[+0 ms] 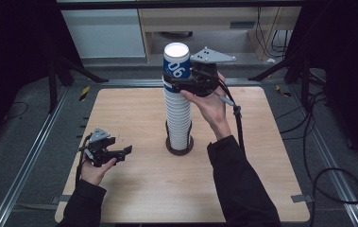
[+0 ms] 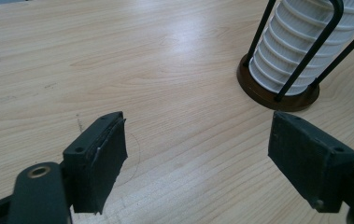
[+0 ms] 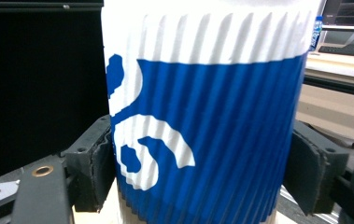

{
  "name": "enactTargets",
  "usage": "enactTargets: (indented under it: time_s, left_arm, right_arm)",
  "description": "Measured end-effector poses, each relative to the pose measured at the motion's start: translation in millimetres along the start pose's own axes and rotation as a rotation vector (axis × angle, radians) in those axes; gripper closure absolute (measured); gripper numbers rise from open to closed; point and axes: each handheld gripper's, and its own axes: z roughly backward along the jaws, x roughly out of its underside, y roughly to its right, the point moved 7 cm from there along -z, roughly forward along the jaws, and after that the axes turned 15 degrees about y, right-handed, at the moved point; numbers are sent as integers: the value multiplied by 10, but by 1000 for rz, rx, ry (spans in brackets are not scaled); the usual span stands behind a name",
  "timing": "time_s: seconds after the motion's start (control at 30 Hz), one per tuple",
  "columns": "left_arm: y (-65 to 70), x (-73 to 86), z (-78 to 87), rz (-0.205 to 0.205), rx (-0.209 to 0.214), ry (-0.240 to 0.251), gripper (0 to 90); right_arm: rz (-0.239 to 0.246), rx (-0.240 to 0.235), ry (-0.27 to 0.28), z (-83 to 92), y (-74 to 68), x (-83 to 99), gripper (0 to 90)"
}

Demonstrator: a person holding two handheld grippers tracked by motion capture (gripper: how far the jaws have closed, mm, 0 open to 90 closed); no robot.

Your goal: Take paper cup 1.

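Blue ribbed cardboard with white lettering sits between the black pads of the right claw [image 3: 198, 168], which pinches the top cup [image 1: 176, 60] from both sides. In the right gripper view the pads press the cup's flanks just below its white fluted band. In the high view the right hand [image 1: 208, 101] holds this claw level at the very top of the stack of cups [image 1: 178, 118], near the far middle of the tabletop [image 1: 134, 184]. The grip sits high, likely so the top cup can be lifted free of the nested ones below.

The stack stands upright in a dark round holder [image 1: 180, 145] whose thin black rods [image 2: 322, 39] run up its sides and keep the tall column from toppling. The cups under the blue one show only white ribbed rims.

The left claw [image 2: 195, 154] is spread wide with nothing between its pads. The left hand [image 1: 94, 169] holds it low over the near left of the tabletop, well apart from the stack, and it seems to be waiting.

The tabletop is pale wood grain, bare apart from the holder. It stands on grey flooring with metal rails [image 1: 30, 161] along both sides, cables [image 1: 328, 179] trail on the right, and light cabinets [image 1: 106, 33] stand at the far wall in a dim room.
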Motion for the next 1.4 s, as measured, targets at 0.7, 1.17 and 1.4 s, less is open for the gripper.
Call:
enactTargets:
  time_s: [0.7,1.17,1.4]
  left_arm:
    - [-9,-10,15,2,-2,4,188]
    - [7,-19,21,-1,0,5,188]
    - [30,-26,21,-8,4,3,188]
  right_arm:
    - [10,-7,84,141,6,-484,219]
    - [47,75,64,660,333,-435,219]
    - [32,92,33,836,445,-216,219]
